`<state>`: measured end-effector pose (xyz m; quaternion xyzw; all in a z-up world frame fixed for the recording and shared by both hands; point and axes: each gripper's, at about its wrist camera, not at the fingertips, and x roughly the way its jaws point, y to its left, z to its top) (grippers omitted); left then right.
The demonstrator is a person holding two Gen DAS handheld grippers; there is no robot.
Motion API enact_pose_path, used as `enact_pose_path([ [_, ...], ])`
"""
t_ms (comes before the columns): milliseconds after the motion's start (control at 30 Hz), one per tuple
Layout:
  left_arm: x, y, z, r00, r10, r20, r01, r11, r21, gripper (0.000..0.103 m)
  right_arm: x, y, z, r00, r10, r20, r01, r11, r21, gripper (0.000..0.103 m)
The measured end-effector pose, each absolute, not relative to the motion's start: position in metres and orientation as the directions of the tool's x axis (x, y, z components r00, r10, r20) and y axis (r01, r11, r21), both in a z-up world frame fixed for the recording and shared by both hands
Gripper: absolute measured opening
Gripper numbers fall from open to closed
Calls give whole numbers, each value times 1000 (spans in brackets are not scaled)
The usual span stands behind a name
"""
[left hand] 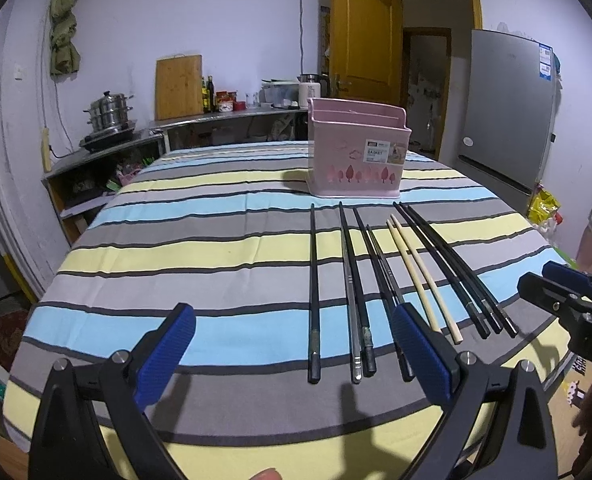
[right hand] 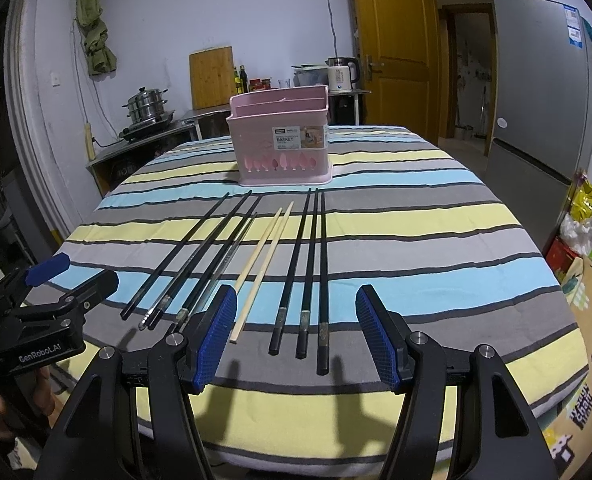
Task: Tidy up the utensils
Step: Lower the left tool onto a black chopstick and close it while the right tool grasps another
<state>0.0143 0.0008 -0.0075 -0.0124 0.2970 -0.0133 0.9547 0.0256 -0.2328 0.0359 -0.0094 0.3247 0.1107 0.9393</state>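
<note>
Chopsticks (right hand: 256, 264) are lined up side by side on the striped bench (right hand: 436, 248), pink basket (right hand: 282, 140) just past their tips at 12 o'clock; left tongs (left hand: 294, 344) and right tongs (right hand: 296, 328) both spread apart, holding nothing

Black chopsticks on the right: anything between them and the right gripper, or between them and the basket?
Nothing visible. The three black chopsticks lie flat on the tablecloth ahead of the open right gripper. Only bare cloth lies between their far tips and the pink basket, whose top is open.
</note>
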Motion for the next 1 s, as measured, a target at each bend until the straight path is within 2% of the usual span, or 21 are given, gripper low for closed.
enact_pose_path([
  [300,69,12,-18,756,-69,-651,33,997,-67,100,73,-230,32,731,214,-648,-232,971,59,62],
  [367,86,12,-19,743,-56,-667,38,998,-42,97,89,-230,31,722,214,-658,-236,970,57,62],
  [433,102,13,-20,725,-66,-686,49,998,-45,89,106,-230,30,711,206,-672,-232,971,53,62],
  [567,136,13,-26,667,-91,-740,64,996,-65,87,141,-232,24,677,194,-710,-213,975,63,62],
  [600,144,13,-28,651,-94,-753,67,996,-66,86,151,-233,21,666,194,-720,-210,975,68,61],
  [667,157,11,-32,627,-104,-772,76,994,-73,84,167,-235,16,652,183,-736,-202,977,64,49],
  [767,172,9,-39,598,-112,-794,83,994,-78,80,188,-236,8,626,182,-758,-202,977,68,38],
  [933,192,9,-41,584,-113,-804,94,993,-71,76,208,-236,-2,601,193,-776,-211,974,79,30],
  [1000,197,8,-41,581,-114,-805,101,993,-68,72,212,-234,-4,593,205,-779,-219,972,89,29],
])
